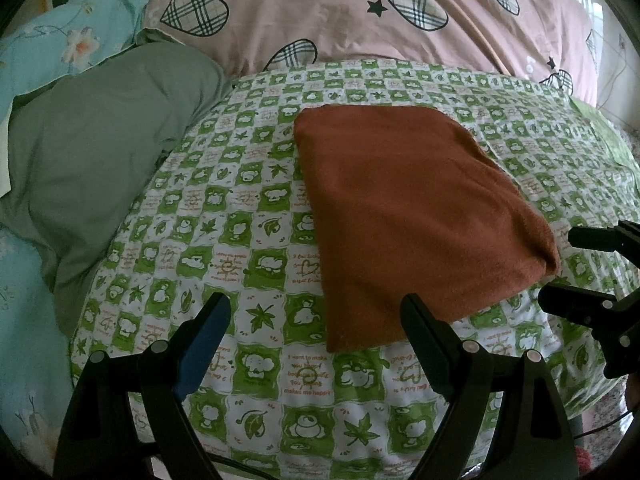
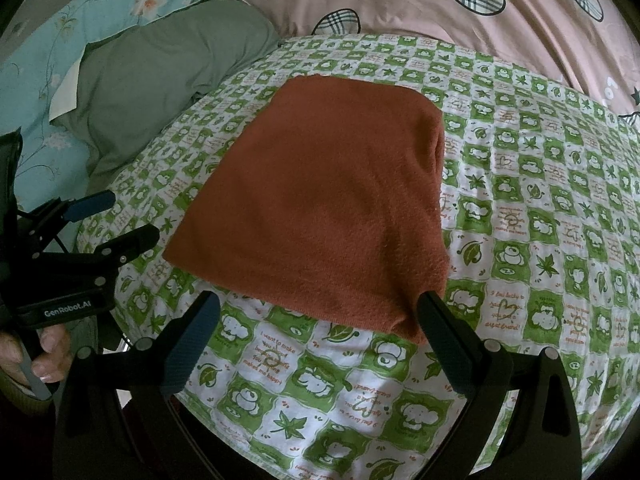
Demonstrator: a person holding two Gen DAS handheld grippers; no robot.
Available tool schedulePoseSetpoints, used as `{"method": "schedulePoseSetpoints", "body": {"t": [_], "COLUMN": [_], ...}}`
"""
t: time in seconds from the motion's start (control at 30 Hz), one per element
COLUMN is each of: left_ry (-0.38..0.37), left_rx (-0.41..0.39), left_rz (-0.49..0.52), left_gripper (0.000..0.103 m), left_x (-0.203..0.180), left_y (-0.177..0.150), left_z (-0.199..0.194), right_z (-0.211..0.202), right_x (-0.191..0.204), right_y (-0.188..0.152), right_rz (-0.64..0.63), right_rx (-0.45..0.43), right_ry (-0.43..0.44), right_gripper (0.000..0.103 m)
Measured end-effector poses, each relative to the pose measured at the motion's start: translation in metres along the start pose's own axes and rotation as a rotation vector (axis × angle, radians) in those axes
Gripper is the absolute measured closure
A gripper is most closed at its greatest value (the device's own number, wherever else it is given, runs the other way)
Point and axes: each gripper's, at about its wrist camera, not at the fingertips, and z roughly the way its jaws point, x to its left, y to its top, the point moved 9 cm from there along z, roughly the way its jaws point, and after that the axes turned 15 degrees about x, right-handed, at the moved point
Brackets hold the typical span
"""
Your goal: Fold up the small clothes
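A rust-orange cloth lies folded into a flat rectangle on a green-and-white checked sheet. My left gripper is open just before the cloth's near left corner, with nothing between its fingers. In the right wrist view the left gripper shows at the left edge, held by a hand. My right gripper is open at the cloth's near edge, its right fingertip beside the near right corner. In the left wrist view the right gripper shows open at the far right.
A grey-green pillow lies left of the checked sheet. Teal floral bedding sits behind it. A pink quilt with plaid hearts is heaped along the back.
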Motion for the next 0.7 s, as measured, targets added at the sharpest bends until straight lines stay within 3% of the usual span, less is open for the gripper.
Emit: {"method": "schedulePoseSetpoints", "body": {"t": [0.7], "left_ry": [-0.006], "left_rx": [0.006], "left_rz": [0.004], "left_gripper": [0.016], "left_x": [0.0012], "left_y": [0.0026], "left_z": [0.0026], "right_z": [0.0011], "right_x": [-0.0009], "right_y": [-0.0022], "right_rz": [-0.006], "right_rx": [-0.002], "right_ry": [0.004], "right_gripper": [0.004]}}
